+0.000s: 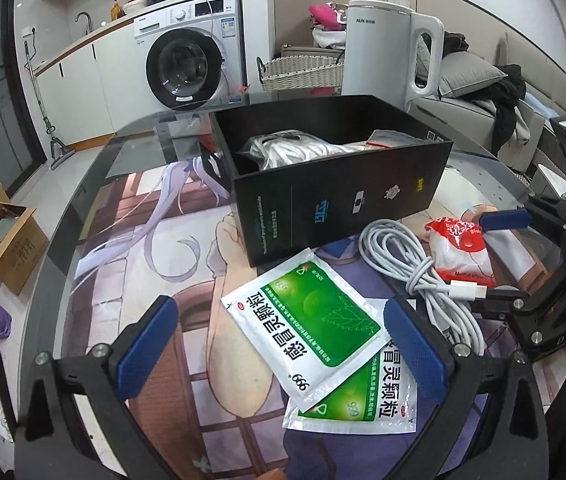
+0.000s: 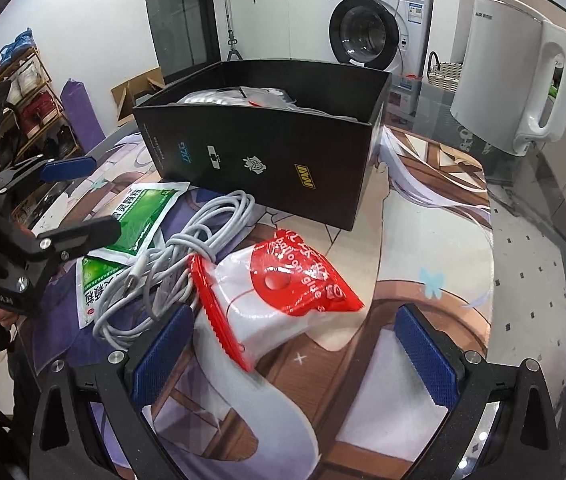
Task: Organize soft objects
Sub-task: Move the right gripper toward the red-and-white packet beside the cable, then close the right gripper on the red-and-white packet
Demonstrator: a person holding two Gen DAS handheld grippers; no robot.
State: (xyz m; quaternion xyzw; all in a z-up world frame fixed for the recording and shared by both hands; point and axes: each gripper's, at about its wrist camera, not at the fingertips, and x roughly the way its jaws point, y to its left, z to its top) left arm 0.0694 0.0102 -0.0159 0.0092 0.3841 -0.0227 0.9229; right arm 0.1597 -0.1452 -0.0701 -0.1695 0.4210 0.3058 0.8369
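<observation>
Left tongs: wide open, empty, straddling the upper of 2 green sachets; pads not touching it. Right tongs: wide open, empty, framing the red-and-white pouch, also clear of it. Cable lies coiled between sachets and pouch, touching both. All 4 loose items sit on the desk just before the black box, which already holds bagged goods. Judgement: each tongs is lined up for its own pickup; box is the destination.
</observation>
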